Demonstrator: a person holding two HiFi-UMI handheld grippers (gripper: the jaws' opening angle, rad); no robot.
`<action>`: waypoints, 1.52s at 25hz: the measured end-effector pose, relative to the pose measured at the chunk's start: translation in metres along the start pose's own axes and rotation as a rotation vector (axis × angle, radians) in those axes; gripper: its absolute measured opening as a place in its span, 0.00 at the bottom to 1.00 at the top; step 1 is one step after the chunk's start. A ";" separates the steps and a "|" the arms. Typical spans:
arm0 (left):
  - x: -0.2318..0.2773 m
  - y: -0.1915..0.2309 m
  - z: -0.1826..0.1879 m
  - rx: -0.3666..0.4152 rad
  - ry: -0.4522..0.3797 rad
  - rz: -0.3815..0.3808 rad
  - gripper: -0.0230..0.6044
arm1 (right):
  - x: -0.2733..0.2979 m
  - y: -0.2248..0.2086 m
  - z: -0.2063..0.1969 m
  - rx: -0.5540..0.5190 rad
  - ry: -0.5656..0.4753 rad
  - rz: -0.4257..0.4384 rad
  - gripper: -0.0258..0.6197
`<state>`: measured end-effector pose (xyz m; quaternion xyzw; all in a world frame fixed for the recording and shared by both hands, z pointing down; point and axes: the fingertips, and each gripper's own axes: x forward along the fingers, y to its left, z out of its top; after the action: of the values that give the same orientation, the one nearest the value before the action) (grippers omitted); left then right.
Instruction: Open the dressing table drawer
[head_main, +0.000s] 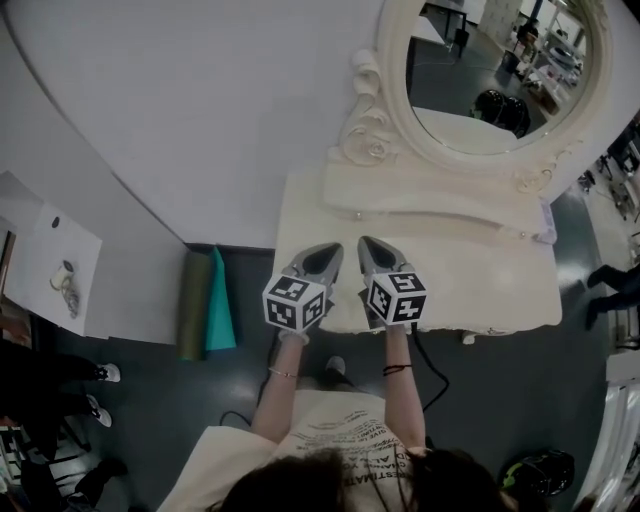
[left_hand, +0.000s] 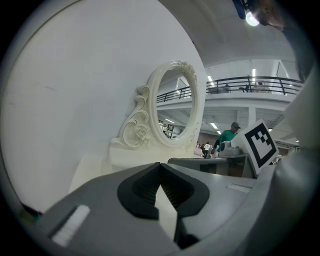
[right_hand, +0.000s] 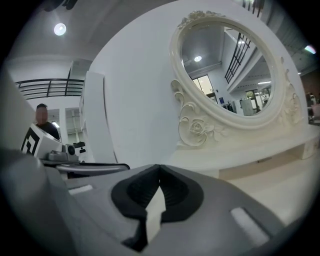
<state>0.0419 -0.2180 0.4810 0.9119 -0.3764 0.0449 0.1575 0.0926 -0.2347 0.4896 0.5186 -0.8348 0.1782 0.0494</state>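
The cream dressing table (head_main: 500, 285) stands against the white wall, with an oval carved mirror (head_main: 495, 70) on a low raised shelf (head_main: 430, 200). Both grippers hover side by side over the near left part of the tabletop and point toward the mirror. My left gripper (head_main: 330, 250) is shut with nothing in it, its tips meeting (left_hand: 160, 164). My right gripper (head_main: 368, 243) is likewise shut and empty (right_hand: 159, 167). A small dark handle (right_hand: 265, 161) shows on the shelf front below the mirror. The table's front face is hidden beneath its top.
Rolled green and teal mats (head_main: 205, 305) lean against the wall left of the table. A black cable (head_main: 432, 385) runs over the dark floor by my feet. A white side table (head_main: 50, 265) stands far left, and a dark helmet (head_main: 540, 470) lies at the lower right.
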 end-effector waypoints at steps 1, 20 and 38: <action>0.002 0.002 -0.001 -0.003 0.003 0.006 0.04 | 0.002 -0.001 -0.001 0.001 0.006 0.005 0.04; 0.039 0.037 -0.027 -0.059 0.113 -0.007 0.04 | 0.055 -0.032 -0.023 0.076 0.089 -0.029 0.04; 0.064 0.059 -0.053 -0.130 0.168 0.007 0.04 | 0.102 -0.066 -0.056 0.058 0.215 -0.122 0.08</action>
<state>0.0485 -0.2830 0.5589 0.8915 -0.3670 0.0972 0.2470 0.0987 -0.3284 0.5856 0.5476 -0.7860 0.2535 0.1342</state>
